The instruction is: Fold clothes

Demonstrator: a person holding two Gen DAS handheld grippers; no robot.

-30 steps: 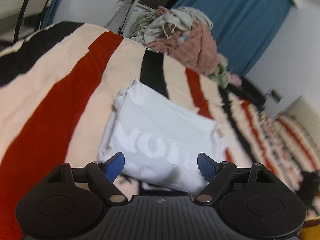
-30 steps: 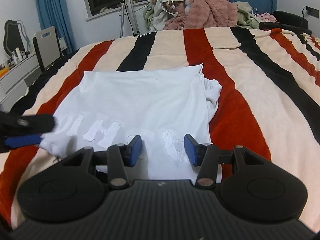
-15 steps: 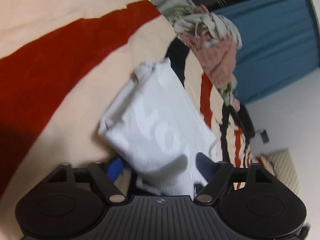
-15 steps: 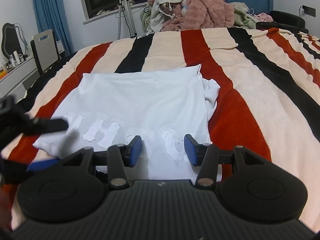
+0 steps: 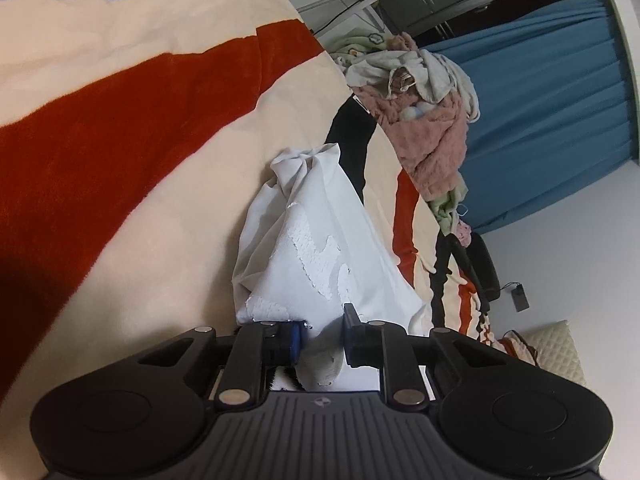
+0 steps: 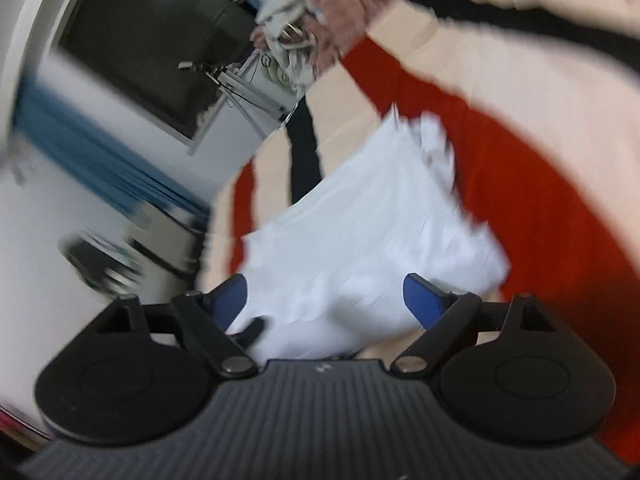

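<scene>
White cotton, a T-shirt [image 5: 320,248] with a raised white print, lies partly folded on a bed spread with a striped blanket [image 5: 120,152] of red, cream and black. The left gripper [image 5: 320,340] has its blue pads drawn together on the shirt's near edge, cloth bunched between them. The right gripper [image 6: 324,300] hangs over the same near edge with its fingers spread wide, nothing pinched; that view is blurred. Judging by its narrowed shape, the shirt has had a first fold or two, and at least one more fold and a smoothing seem left. Beyond the shirt, at the far end of the blanket, a heap of unfolded clothes [image 5: 424,112] waits
</scene>
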